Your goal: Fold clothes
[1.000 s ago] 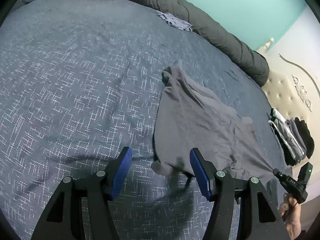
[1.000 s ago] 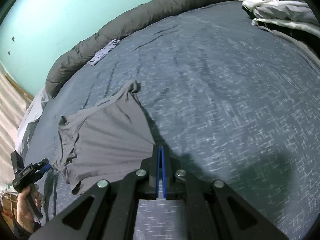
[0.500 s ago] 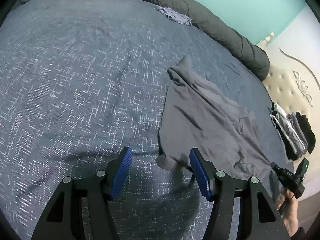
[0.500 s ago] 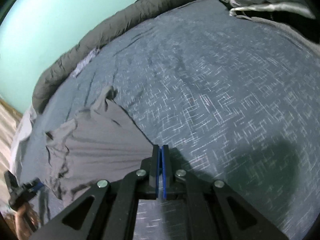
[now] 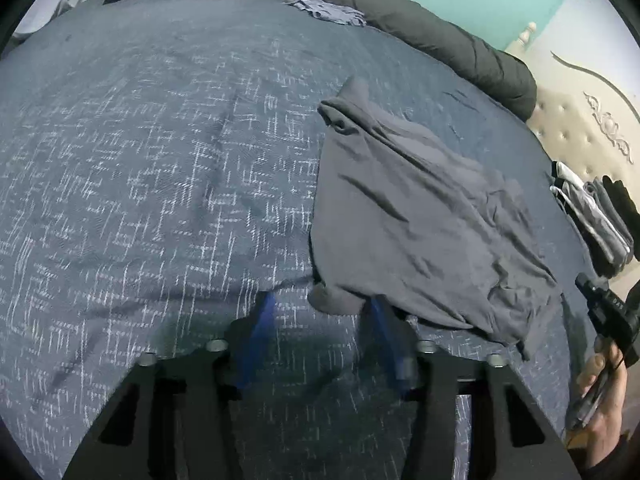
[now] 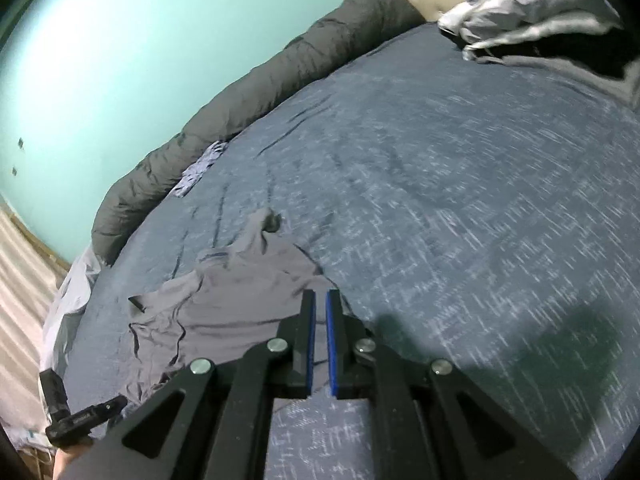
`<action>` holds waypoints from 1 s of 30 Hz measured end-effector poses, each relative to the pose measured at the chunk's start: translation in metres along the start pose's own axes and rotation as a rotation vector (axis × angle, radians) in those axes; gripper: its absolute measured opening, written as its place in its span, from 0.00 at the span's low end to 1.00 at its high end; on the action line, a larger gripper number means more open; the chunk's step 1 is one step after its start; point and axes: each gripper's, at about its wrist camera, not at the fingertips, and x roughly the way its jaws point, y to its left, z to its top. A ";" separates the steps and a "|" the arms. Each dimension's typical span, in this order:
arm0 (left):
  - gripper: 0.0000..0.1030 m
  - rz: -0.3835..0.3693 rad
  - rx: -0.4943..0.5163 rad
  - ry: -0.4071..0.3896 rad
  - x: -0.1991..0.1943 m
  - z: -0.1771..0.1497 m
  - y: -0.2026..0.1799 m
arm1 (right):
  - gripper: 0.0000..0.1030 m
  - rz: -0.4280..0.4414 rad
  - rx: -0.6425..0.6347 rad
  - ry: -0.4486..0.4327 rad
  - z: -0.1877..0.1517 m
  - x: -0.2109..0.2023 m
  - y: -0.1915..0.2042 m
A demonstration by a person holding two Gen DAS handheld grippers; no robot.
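my l grip [image 5: 320, 312] jaws apart, by grey shirt [image 5: 420, 232] corner | my r grip [image 6: 320, 300] slightly apart, holding nothing, over shirt edge | on bed [image 5: 140, 160]

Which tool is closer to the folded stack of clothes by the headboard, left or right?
Right. In the left wrist view the folded stack lies beyond the right tool. The left tool sits at the grey shirt's opposite corner, farther away.

L tongs [image 5: 320, 312] blurred; R hand [image 5: 600, 404] cut off; far clothes pile [image 6: 532, 12] prob. cropped.
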 end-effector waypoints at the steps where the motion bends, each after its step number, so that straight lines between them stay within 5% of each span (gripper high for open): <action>1: 0.34 0.002 0.005 0.000 0.004 0.002 -0.002 | 0.04 0.007 0.000 0.001 0.001 0.002 0.000; 4: 0.12 -0.027 0.019 0.007 0.007 0.007 -0.004 | 0.04 0.025 0.045 0.011 0.000 0.007 -0.007; 8: 0.02 -0.047 0.037 0.008 0.005 0.014 0.000 | 0.04 0.035 0.090 0.014 0.000 0.012 -0.013; 15: 0.02 -0.059 0.072 -0.026 -0.018 0.014 -0.019 | 0.04 0.068 0.098 0.013 0.003 0.008 -0.011; 23: 0.02 -0.059 0.131 -0.026 -0.088 0.008 -0.049 | 0.04 0.099 0.113 0.011 0.007 0.003 -0.012; 30: 0.02 -0.048 0.069 -0.003 -0.124 0.022 -0.042 | 0.04 0.124 0.129 0.011 0.011 -0.001 -0.015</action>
